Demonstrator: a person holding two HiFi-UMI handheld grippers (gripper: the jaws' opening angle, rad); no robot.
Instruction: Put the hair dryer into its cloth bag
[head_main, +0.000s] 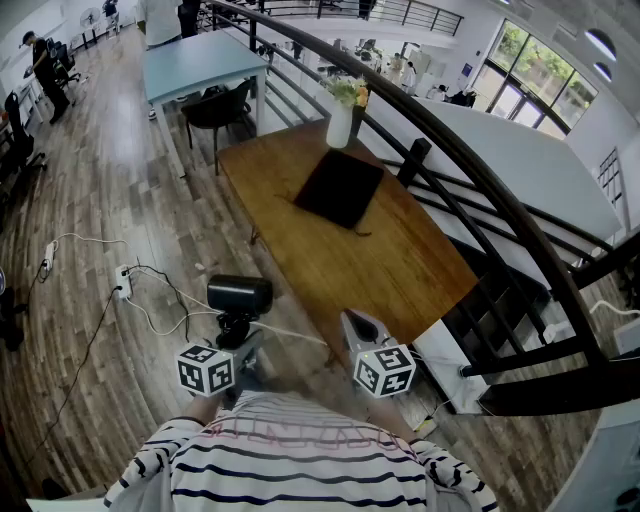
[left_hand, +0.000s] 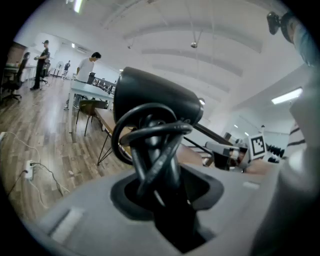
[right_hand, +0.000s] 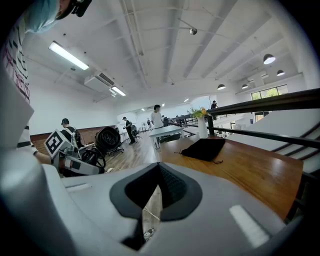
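Note:
My left gripper is shut on the handle of a black hair dryer, held upright over the floor, short of the table's near end. In the left gripper view the hair dryer fills the middle, its cord looped around the handle between the jaws of the left gripper. The black cloth bag lies flat on the wooden table, far ahead of both grippers. My right gripper hangs beside the table's near corner, shut and holding nothing. In the right gripper view, the right gripper points toward the bag.
A white vase with flowers stands just behind the bag. A dark railing runs along the table's right side. Cables and a power strip lie on the wooden floor at left. A blue table and chair stand farther back.

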